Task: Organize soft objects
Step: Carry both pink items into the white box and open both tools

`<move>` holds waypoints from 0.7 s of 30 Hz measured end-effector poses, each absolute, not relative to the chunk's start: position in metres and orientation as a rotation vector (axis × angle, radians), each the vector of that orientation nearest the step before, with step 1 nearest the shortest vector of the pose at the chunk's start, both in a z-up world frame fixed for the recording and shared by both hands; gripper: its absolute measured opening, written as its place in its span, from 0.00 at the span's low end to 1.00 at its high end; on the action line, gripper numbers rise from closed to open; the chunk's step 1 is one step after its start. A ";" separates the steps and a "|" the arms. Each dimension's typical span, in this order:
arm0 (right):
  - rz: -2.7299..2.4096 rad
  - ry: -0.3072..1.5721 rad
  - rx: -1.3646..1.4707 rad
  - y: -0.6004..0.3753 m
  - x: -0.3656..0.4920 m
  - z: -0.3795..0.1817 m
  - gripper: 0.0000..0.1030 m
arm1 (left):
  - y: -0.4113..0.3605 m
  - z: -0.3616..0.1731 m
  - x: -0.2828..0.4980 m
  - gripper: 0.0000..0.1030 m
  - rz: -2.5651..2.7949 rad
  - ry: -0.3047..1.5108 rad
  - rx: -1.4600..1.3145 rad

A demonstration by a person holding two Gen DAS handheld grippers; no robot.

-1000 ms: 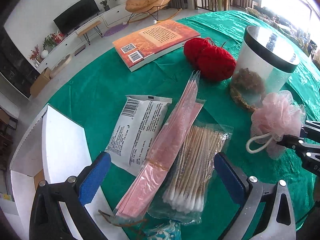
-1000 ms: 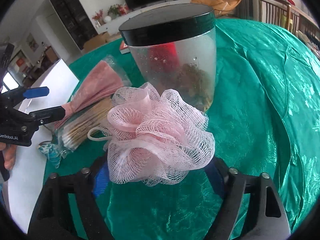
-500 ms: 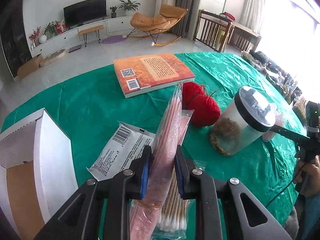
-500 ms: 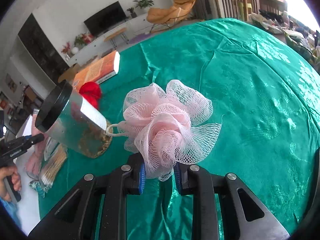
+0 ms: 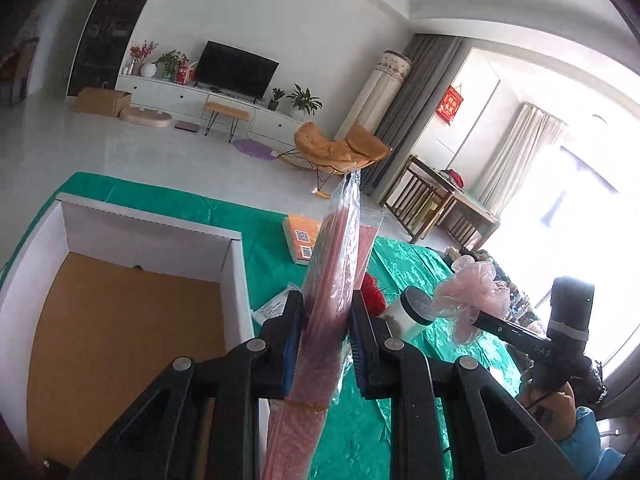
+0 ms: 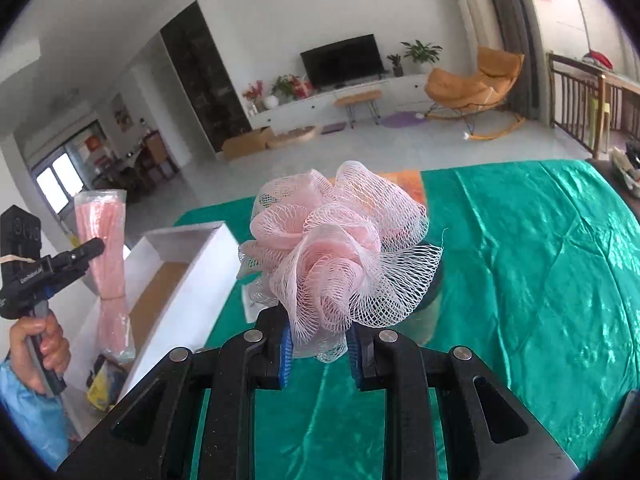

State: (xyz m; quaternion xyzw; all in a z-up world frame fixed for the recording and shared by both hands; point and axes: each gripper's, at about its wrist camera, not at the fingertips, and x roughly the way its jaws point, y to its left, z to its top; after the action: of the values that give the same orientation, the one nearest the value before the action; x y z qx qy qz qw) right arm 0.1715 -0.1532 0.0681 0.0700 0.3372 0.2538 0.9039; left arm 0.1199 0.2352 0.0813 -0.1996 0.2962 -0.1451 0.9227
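Note:
My left gripper (image 5: 325, 316) is shut on a long clear bag of pink strips (image 5: 340, 248) and holds it upright in the air, beside the open white box (image 5: 152, 220). The bag also shows in the right wrist view (image 6: 105, 240). My right gripper (image 6: 320, 350) is shut on the pink mesh bath pouf (image 6: 340, 252), lifted above the green tablecloth (image 6: 540, 260). The pouf shows in the left wrist view (image 5: 472, 292) too, above the jar.
The white box has a brown cardboard floor (image 5: 120, 340) and shows at the left of the right wrist view (image 6: 192, 276). An orange book (image 5: 302, 240), red yarn balls (image 5: 374, 298), a black-lidded jar (image 5: 414, 310) and a white packet (image 5: 272, 308) lie on the table.
Both grippers have risen from the table with their loads. The left one has swung toward the white box, which now fills the lower left of its view.

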 end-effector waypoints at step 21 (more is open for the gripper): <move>0.534 0.865 0.010 -0.042 0.084 -0.044 0.75 | 0.217 0.015 0.034 0.90 -0.100 0.710 -0.328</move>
State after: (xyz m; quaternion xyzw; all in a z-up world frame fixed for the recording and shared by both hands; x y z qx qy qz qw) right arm 0.0843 -0.0424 -0.0444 0.0047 0.4141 0.2556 0.8736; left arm 0.0335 0.2165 0.0146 -0.1600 0.3459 -0.0488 0.9232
